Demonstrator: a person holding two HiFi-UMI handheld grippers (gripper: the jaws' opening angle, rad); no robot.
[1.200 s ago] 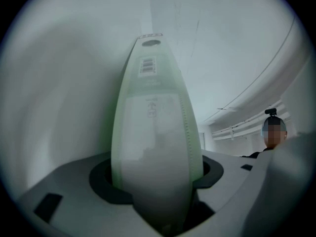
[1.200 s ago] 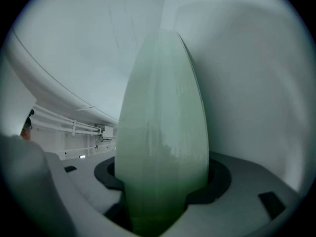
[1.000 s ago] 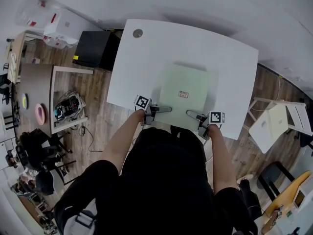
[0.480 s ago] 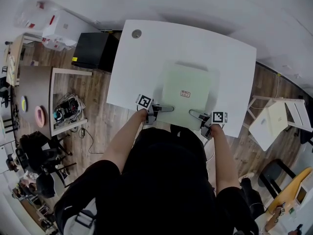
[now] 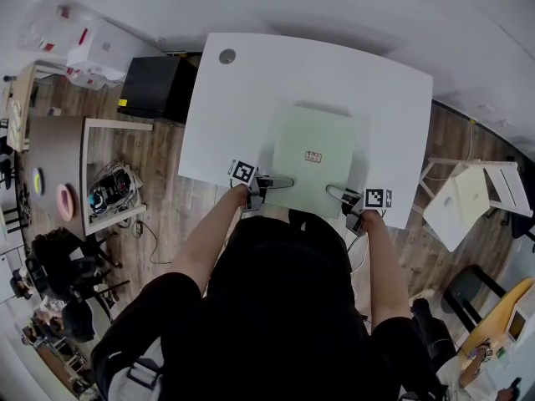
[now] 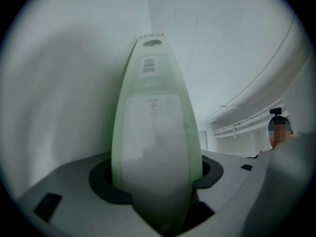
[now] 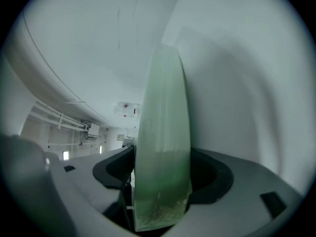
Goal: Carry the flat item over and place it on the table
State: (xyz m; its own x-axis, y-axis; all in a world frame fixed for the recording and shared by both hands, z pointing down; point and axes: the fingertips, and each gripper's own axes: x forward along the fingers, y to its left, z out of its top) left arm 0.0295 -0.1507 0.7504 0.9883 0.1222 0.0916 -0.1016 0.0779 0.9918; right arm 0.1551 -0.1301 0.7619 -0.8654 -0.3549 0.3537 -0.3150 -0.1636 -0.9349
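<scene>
A pale green flat item with a small label lies level over the near half of the white table. A thin shadow along its far edge suggests that it hovers just above the top. My left gripper is shut on its near left edge, and my right gripper is shut on its near right edge. In the left gripper view the flat item runs edge-on out of the gripper. The right gripper view shows the flat item clamped the same way in the gripper.
A black box stands on the floor left of the table, with plastic bags behind it. A brown desk and cables lie further left. White folded furniture stands to the right. The table has a round grommet.
Both grippers and the flat item stay almost in place over the table. The head view drifts slightly, so the table edge sits a little further left.
</scene>
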